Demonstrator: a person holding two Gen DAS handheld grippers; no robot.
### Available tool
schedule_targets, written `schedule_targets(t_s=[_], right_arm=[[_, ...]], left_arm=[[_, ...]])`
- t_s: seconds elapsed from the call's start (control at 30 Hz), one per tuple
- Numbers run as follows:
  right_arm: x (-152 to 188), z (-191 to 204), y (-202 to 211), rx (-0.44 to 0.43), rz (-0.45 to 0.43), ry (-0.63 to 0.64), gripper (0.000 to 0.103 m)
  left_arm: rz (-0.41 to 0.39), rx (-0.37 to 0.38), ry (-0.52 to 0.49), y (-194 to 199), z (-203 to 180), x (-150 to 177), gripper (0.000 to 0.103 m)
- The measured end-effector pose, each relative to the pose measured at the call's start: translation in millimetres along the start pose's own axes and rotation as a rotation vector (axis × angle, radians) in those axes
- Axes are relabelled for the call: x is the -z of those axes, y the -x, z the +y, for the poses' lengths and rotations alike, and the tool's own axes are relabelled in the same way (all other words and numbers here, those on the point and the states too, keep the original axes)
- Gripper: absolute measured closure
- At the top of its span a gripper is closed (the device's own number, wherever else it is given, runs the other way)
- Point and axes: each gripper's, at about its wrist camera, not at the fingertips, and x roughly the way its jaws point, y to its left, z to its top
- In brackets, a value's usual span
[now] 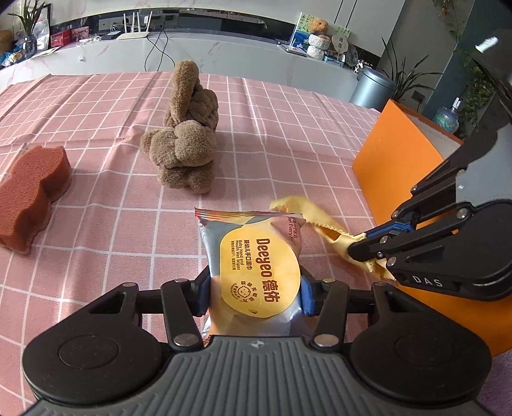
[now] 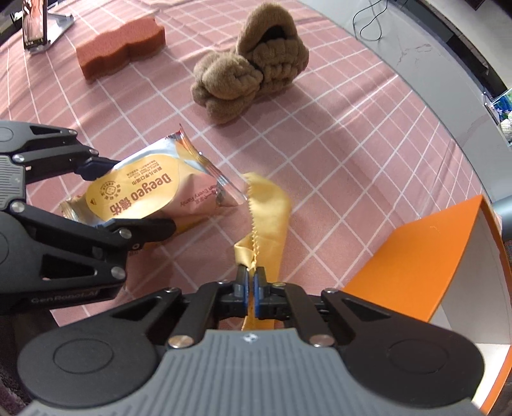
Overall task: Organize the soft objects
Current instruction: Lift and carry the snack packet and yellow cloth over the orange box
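My left gripper (image 1: 254,296) is shut on a Deeyeo wet wipes pack (image 1: 256,265) and holds it above the pink checked tablecloth (image 1: 112,224); the pack also shows in the right wrist view (image 2: 147,195). My right gripper (image 2: 251,284) is shut on a yellow cloth (image 2: 265,208), which hangs just right of the pack; the cloth also shows in the left wrist view (image 1: 320,224). A brown knotted plush toy (image 1: 185,134) and an orange-brown sponge (image 1: 28,195) lie on the cloth farther off.
An orange box (image 1: 400,166) with a white inside stands at the table's right edge, close beside my right gripper; it also shows in the right wrist view (image 2: 425,265). A phone on a stand (image 2: 41,25) is at the far left. A counter with clutter lies beyond the table.
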Motion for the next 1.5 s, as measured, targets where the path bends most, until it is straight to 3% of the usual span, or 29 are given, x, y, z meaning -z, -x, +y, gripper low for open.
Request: schedule_targets(t_s=[0.43,0.7,1.07,1.5], right_arm=[[28,7,57,0.017,-0.192,-0.109,0.103],[60,-1,104,0.029,-0.341,-0.246,0.103],[120,-29,149,0.078,-0.478,-0.448,0.103],[183,-60,172,0.171,-0.515,-0.563,0.103]], left_arm=[[-0.086,-0.021,-0.003,40,-7,-4,0.045],[-0.154,-0.015,-0.013,68,-16,-7,0.045],[-0.213,0.061,-0.041,93,-43,-10,0.045],[-0.238,0.189,-0.152,93,-104,-33,0.045]])
